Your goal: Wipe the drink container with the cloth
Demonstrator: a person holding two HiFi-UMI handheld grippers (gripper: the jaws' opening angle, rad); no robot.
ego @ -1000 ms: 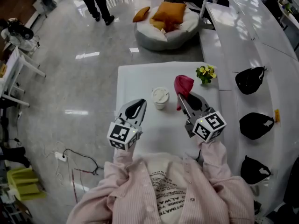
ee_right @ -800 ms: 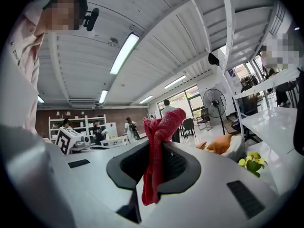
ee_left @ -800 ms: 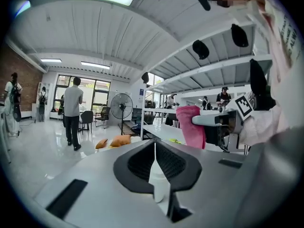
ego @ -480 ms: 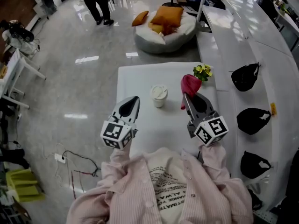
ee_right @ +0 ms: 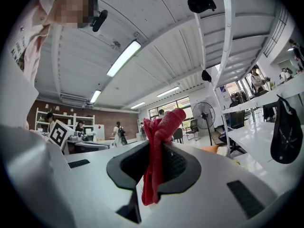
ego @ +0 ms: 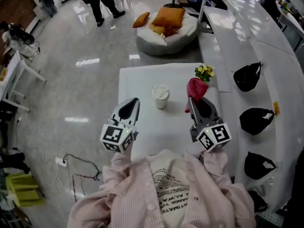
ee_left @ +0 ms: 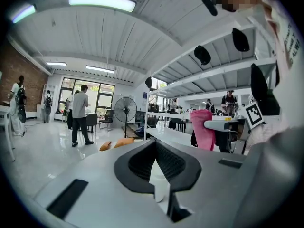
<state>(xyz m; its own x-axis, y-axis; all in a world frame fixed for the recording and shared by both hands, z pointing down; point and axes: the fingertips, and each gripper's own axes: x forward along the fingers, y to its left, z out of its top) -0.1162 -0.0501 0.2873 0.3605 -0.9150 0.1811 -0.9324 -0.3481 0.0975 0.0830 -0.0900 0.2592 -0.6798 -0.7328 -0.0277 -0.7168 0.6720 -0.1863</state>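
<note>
Head view: the whole setup is showing, a white table (ego: 142, 80) with the person leaning over its near edge

Left gripper (ego: 130, 107): hovering over the table's left half with its jaws pressed together on nothing. Its own view is backing that up, with the pads meeting and only a sliver of white peeking through from behind.

Drink container: a lidded white cup (ego: 160, 97) is standing upright mid-table, between the two grippers and apart from both. Nobody's steadying it.

Right gripper (ego: 199, 106): floating over the right half with its jaws clamped on the red cloth (ego: 196, 88), which is bunching up past the tips and dangling a bit below.

Cloth vs cup: they're sitting near each other but apart, and I'm not seeing any contact.

Done so far: the cloth is in hand, and that's about it imo.

Left to do: bringing the cloth over to the cup, probably pinning the cup with the Left gripper, then the actual wiping. Basically all of the wiping is looking undone.

Far right: little yellow flowers (ego: 204, 72) are sitting at the table's back corner, just beyond the cloth. They're not looking like part of this job.
</note>
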